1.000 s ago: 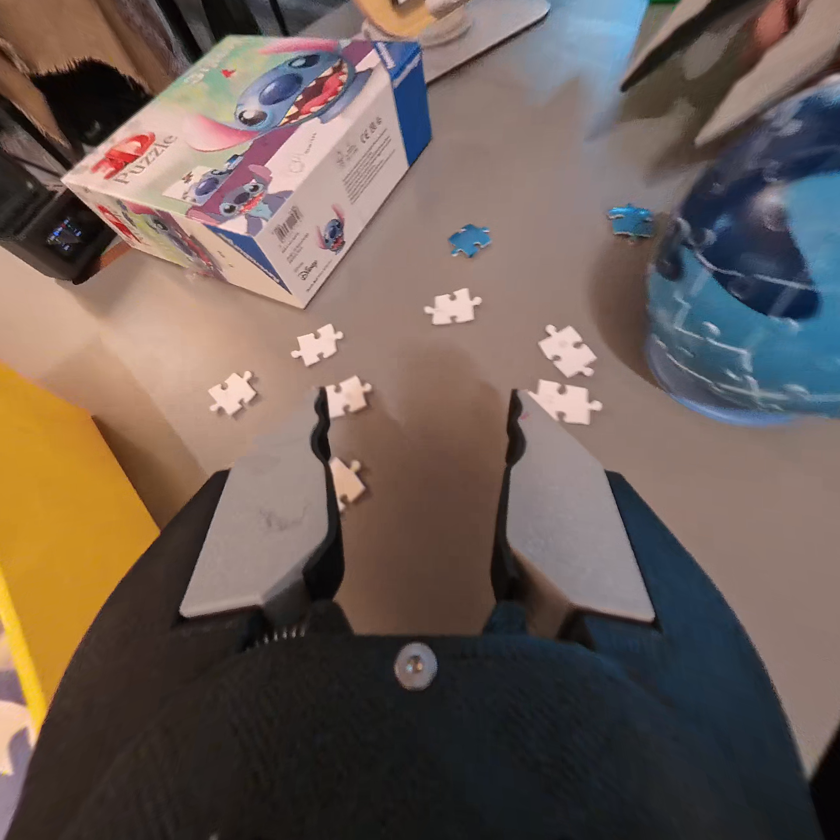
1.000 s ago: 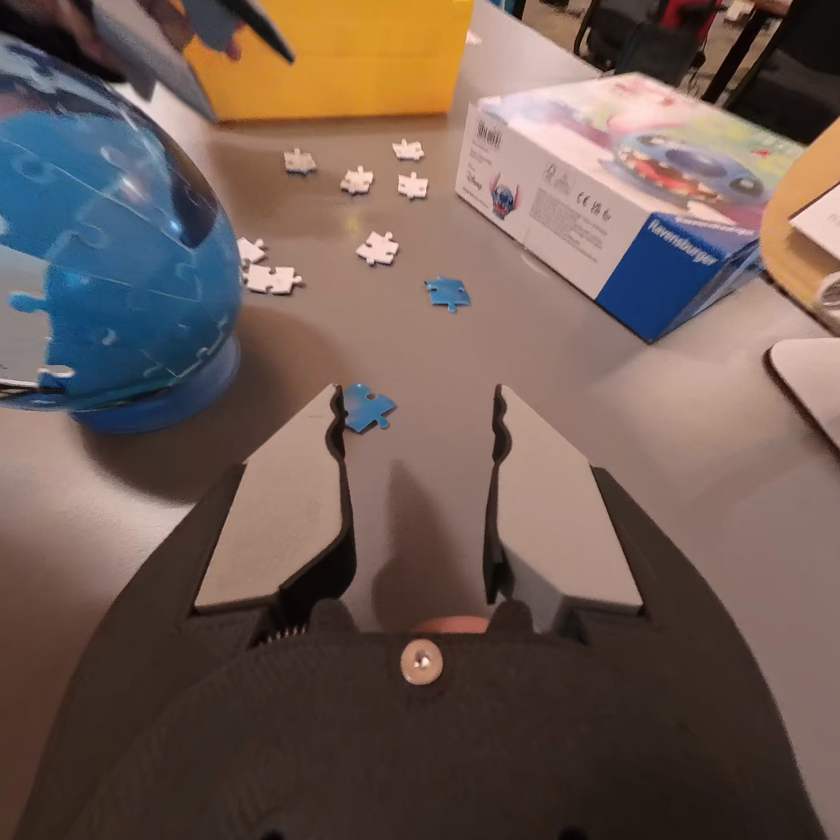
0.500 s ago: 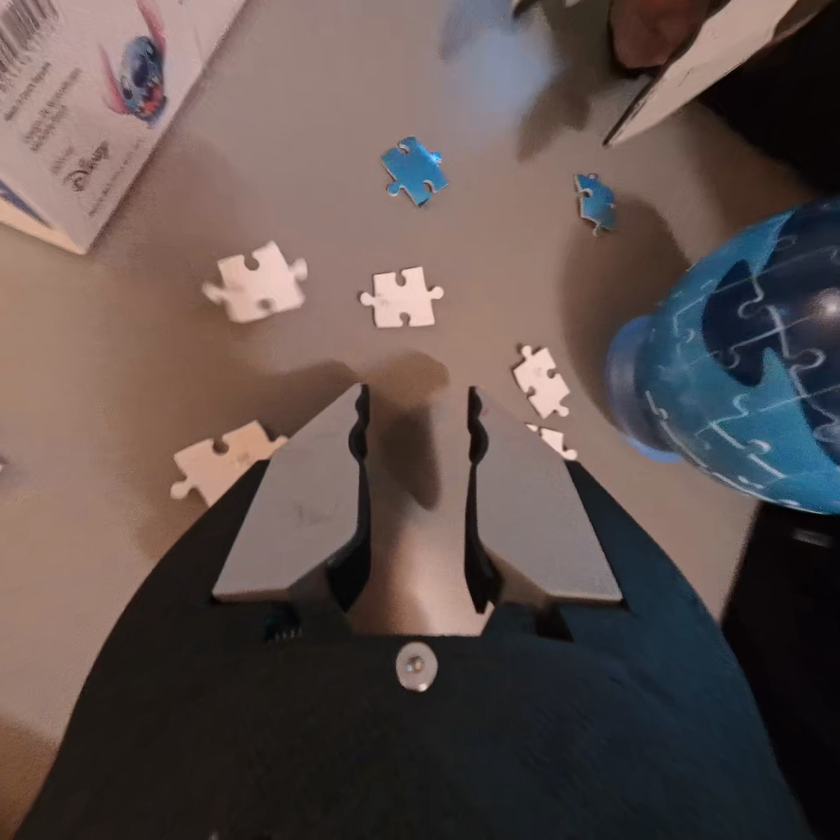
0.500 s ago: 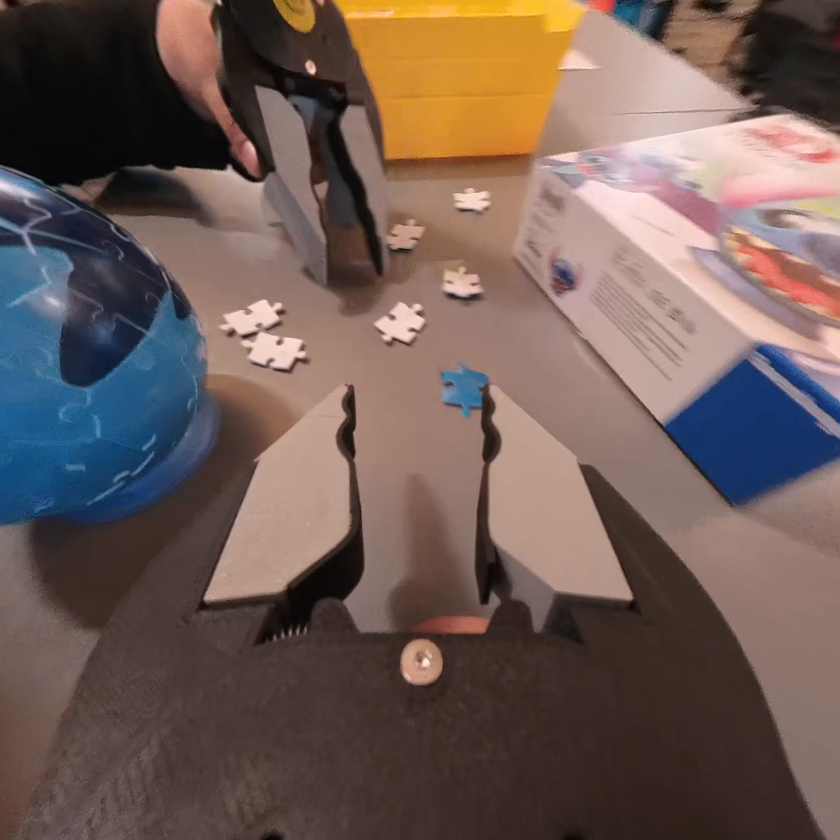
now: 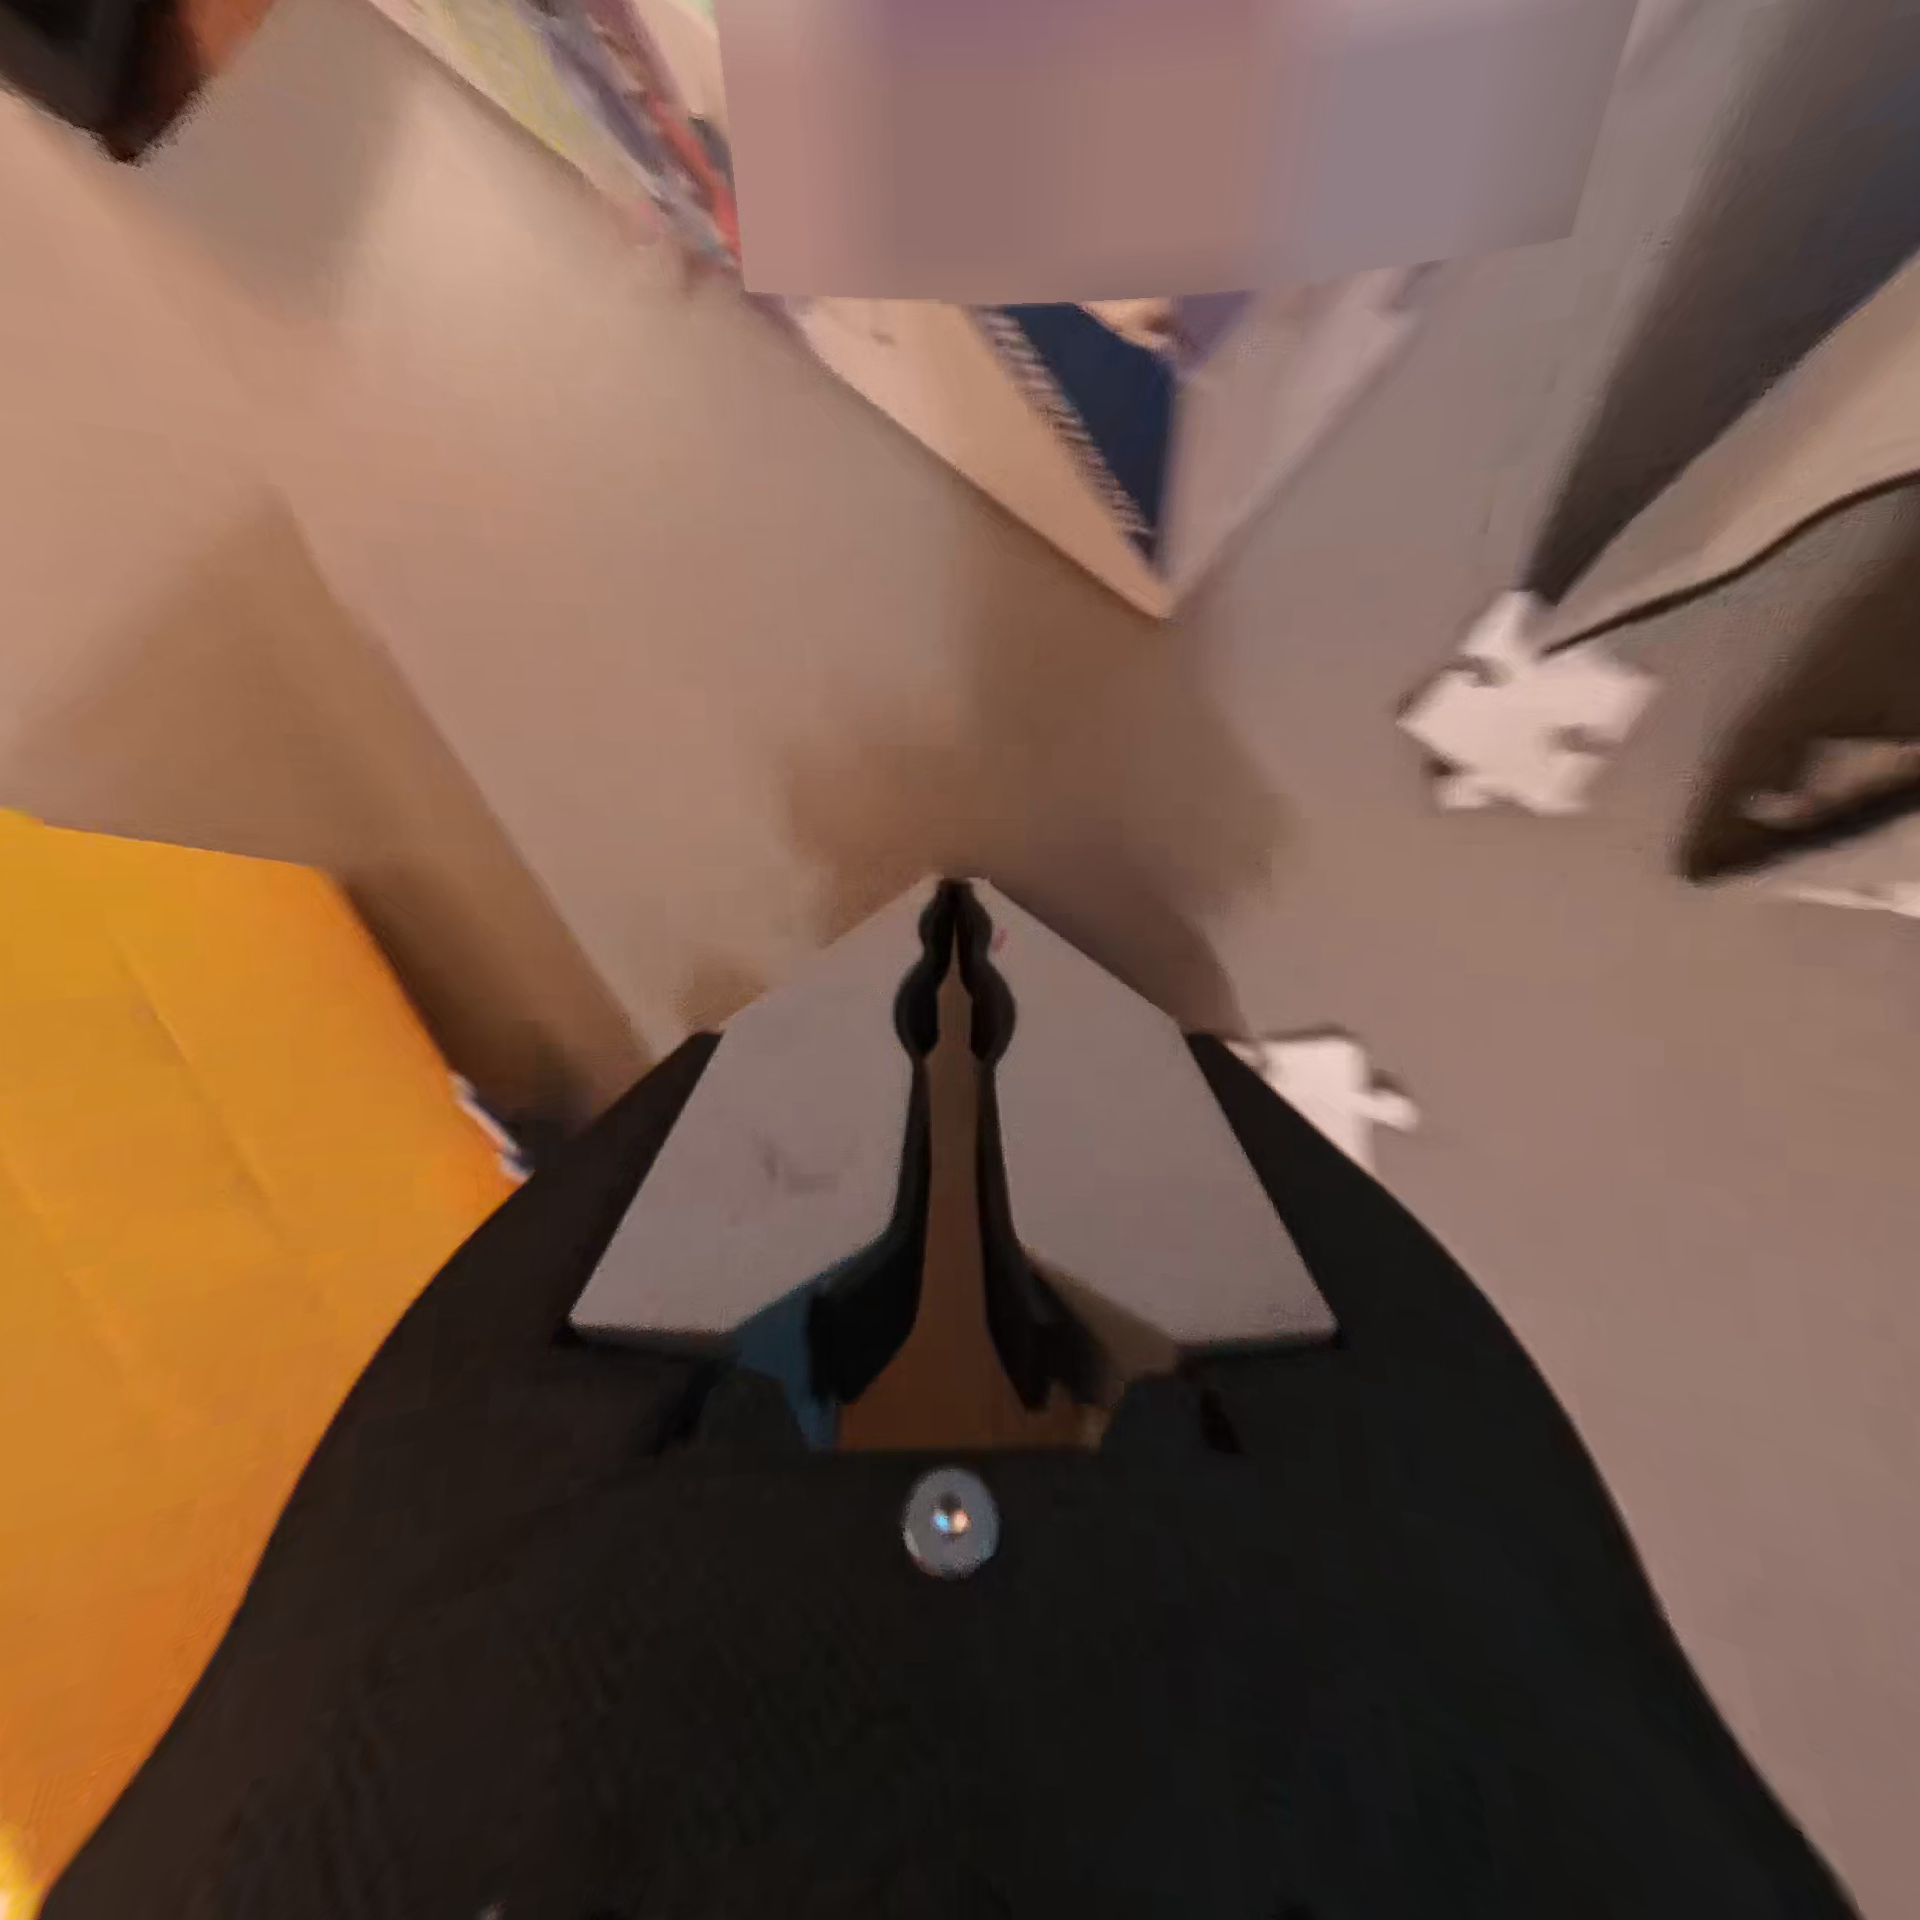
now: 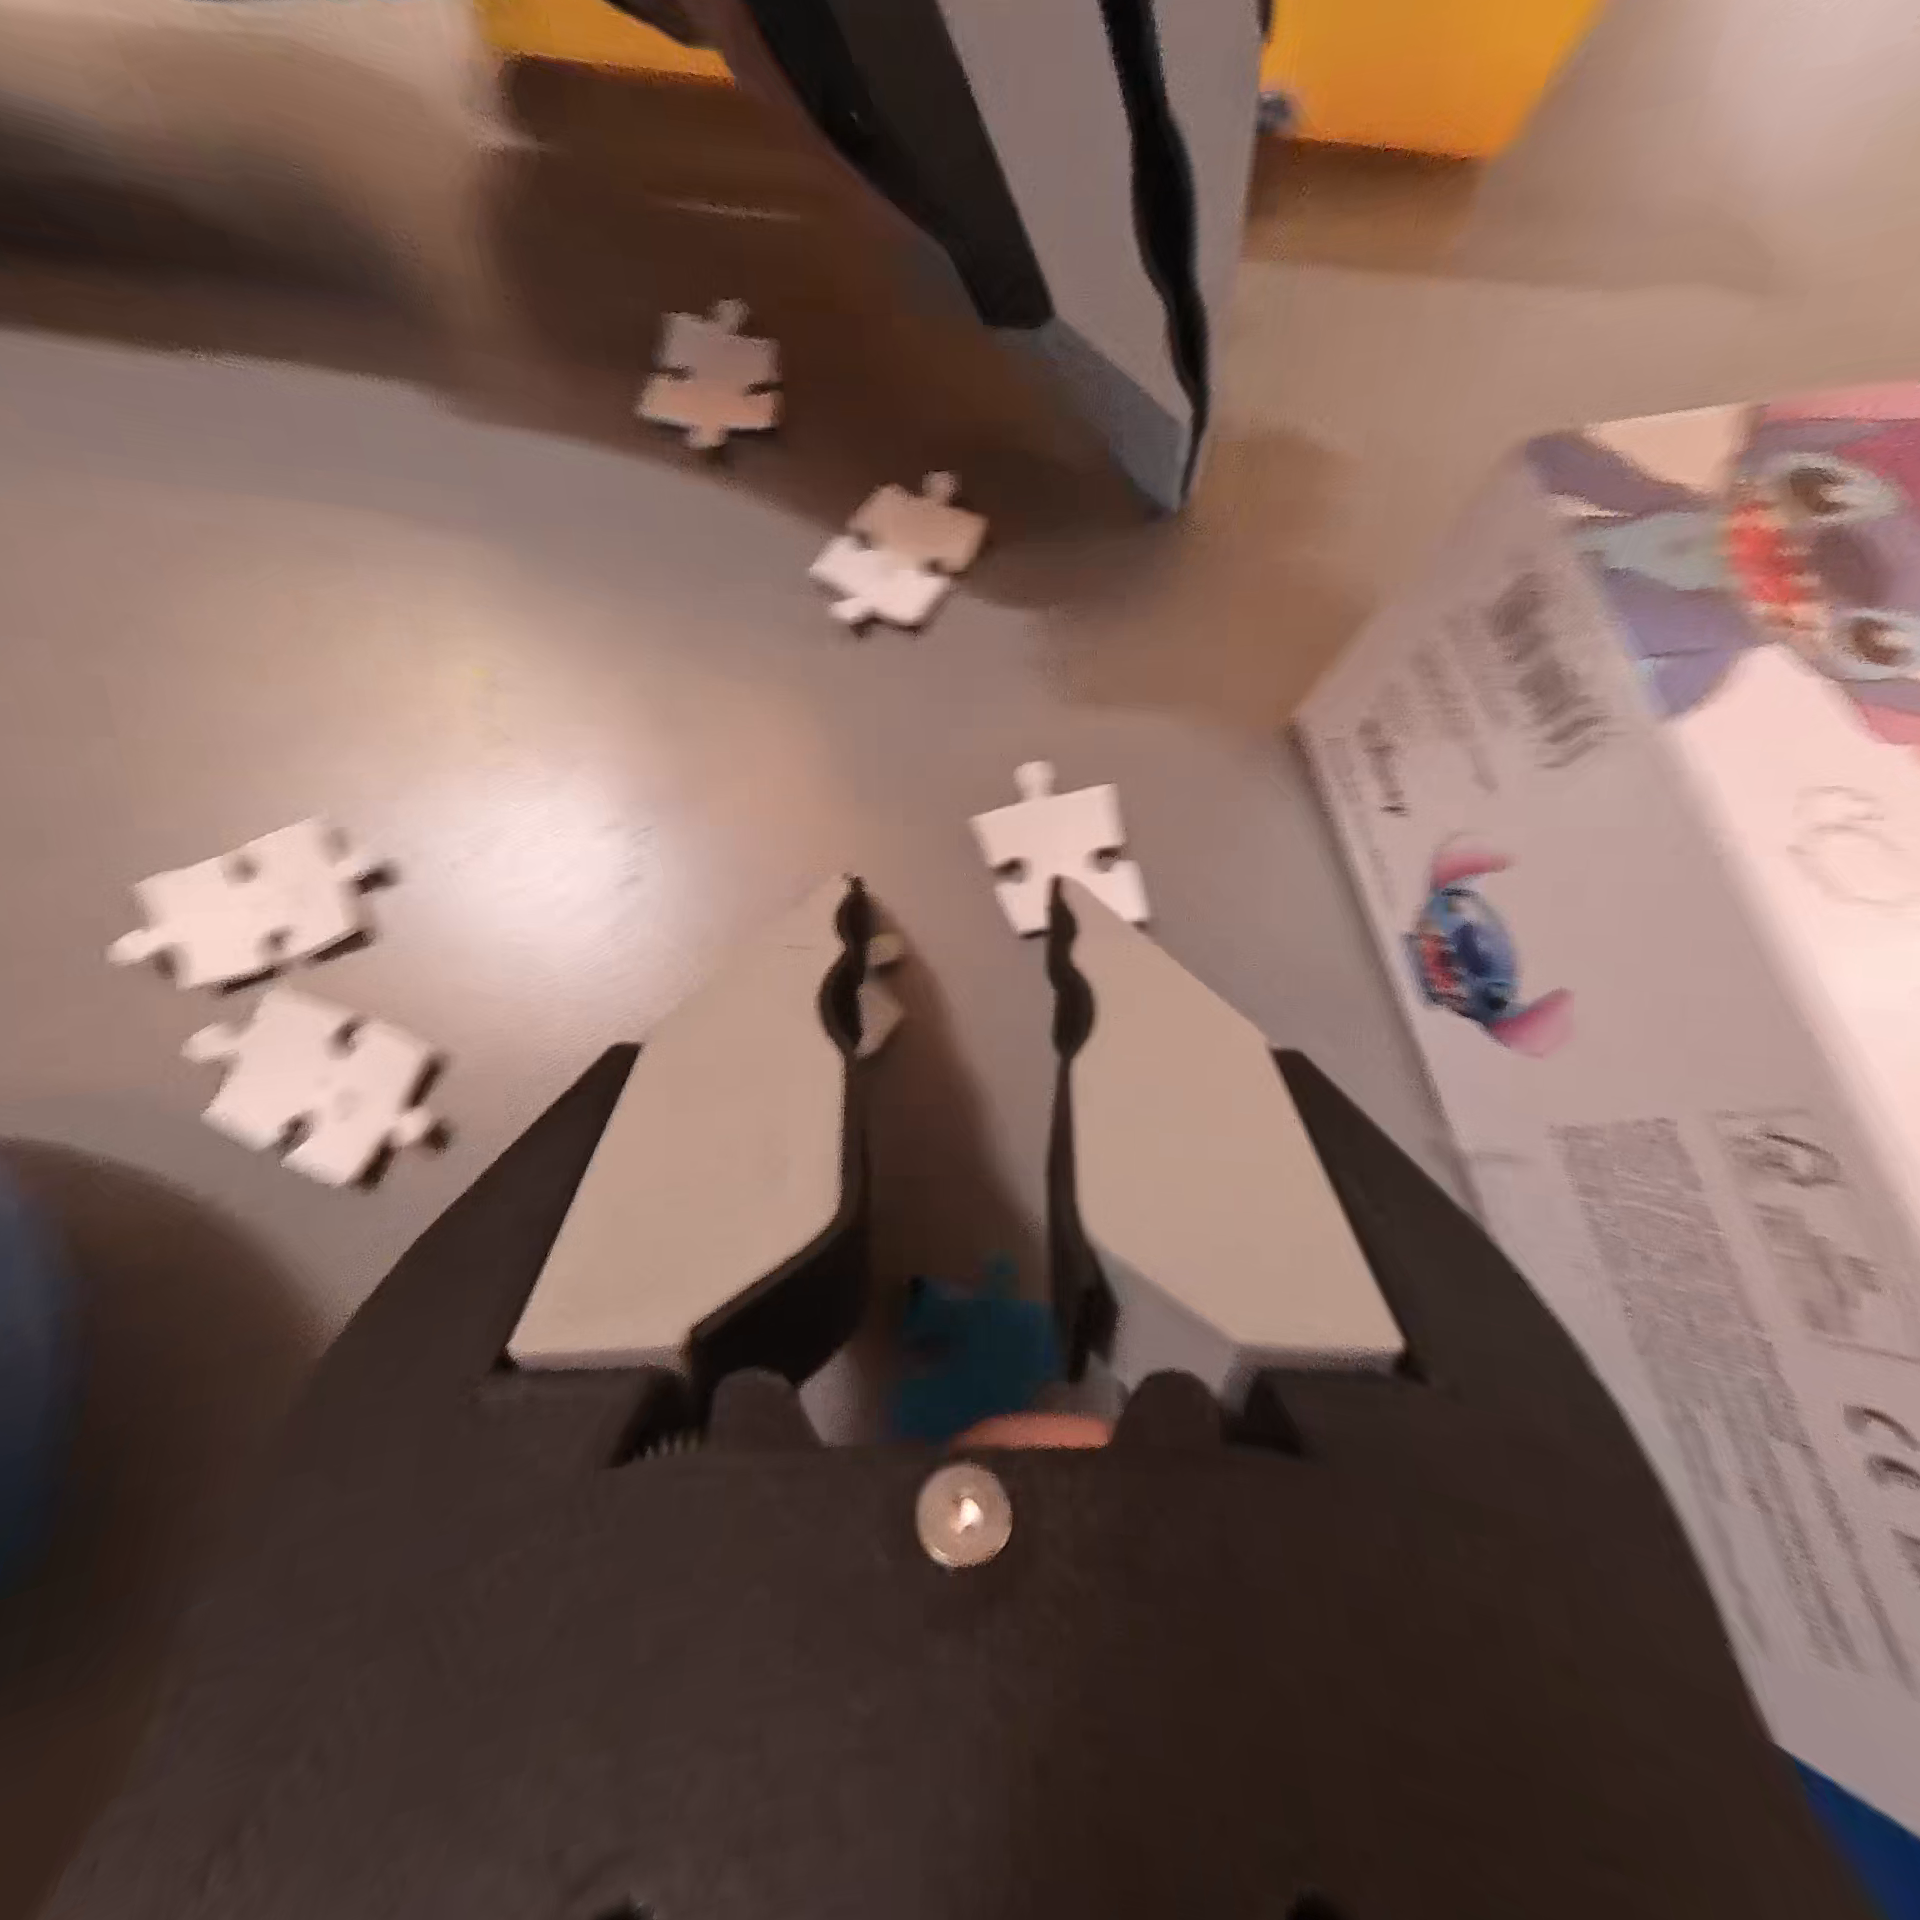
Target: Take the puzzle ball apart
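Observation:
The blue puzzle ball (image 6: 26, 1351) shows only as a dark blue blur at the left edge of the right wrist view. Several loose white pieces lie on the grey table (image 6: 468, 644), among them one (image 6: 1065, 852) at my right gripper's fingertips and one (image 5: 1527, 717) in the left wrist view. A blue piece (image 6: 977, 1340) lies under my right gripper (image 6: 956, 899), which is open with a narrow gap and empty. My left gripper (image 5: 951, 888) is shut with nothing seen between its tips. It also shows in the right wrist view (image 6: 1179, 457), pointing down at the table.
The puzzle's cardboard box (image 6: 1662, 935) lies on the right, and also ahead in the left wrist view (image 5: 1039, 436). A yellow bin (image 5: 187, 1195) stands at the left gripper's left, and behind it in the right wrist view (image 6: 1403, 73). Both views are motion-blurred.
My left gripper has closed fully and swung left toward the box and yellow bin. My right gripper has moved forward over the loose pieces; the ball has slid almost out of both views.

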### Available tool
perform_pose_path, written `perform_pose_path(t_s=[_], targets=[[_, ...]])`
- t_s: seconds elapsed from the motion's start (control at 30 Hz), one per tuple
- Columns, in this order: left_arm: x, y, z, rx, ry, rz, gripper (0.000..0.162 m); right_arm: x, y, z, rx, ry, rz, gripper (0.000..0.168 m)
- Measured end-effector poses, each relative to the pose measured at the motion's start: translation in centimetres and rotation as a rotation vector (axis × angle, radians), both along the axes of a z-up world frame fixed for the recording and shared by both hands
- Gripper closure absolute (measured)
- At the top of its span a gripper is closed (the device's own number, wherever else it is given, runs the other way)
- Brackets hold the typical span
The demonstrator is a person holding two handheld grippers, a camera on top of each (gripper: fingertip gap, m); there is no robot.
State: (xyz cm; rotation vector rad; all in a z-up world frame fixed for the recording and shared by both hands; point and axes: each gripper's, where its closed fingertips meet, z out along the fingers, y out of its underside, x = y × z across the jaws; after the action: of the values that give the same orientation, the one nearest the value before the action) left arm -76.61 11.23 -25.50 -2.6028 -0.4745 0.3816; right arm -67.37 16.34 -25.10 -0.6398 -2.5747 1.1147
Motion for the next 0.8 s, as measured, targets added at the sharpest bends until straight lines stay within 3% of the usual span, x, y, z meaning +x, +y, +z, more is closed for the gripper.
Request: perform_pose_path(t_s=[0.03,0.17,0.23,0.37,0.6,0.8], targets=[[1.8,0.2,0.0,0.035,-0.052,-0.036,0.162,0.9,-0.2,0.1,-0.013,-0.016,0.037,0.14],[8.7,0.7,0.1,0.137,-0.167,-0.166,0.154,5.4,0.3,0.1,-0.034,-0.102,0.138,0.137],[10.6,0.4,0.2,0.156,-0.173,-0.192,0.144,6.2,1.5,0.6,-0.058,-0.095,0.091,0.127],[10.7,-0.7,1.0,0.196,-0.07,-0.139,0.124,6.4,5.7,3.2,-0.164,-0.002,-0.119,0.123],[11.6,-1.2,1.2,0.323,-0.019,-0.055,0.094,8.2,14.6,2.6,-0.129,0.108,-0.518,0.102],[8.8,-0.4,0.7,0.344,0.048,0.107,0.084,8.7,20.0,2.2,-0.073,0.125,-0.832,0.089]])
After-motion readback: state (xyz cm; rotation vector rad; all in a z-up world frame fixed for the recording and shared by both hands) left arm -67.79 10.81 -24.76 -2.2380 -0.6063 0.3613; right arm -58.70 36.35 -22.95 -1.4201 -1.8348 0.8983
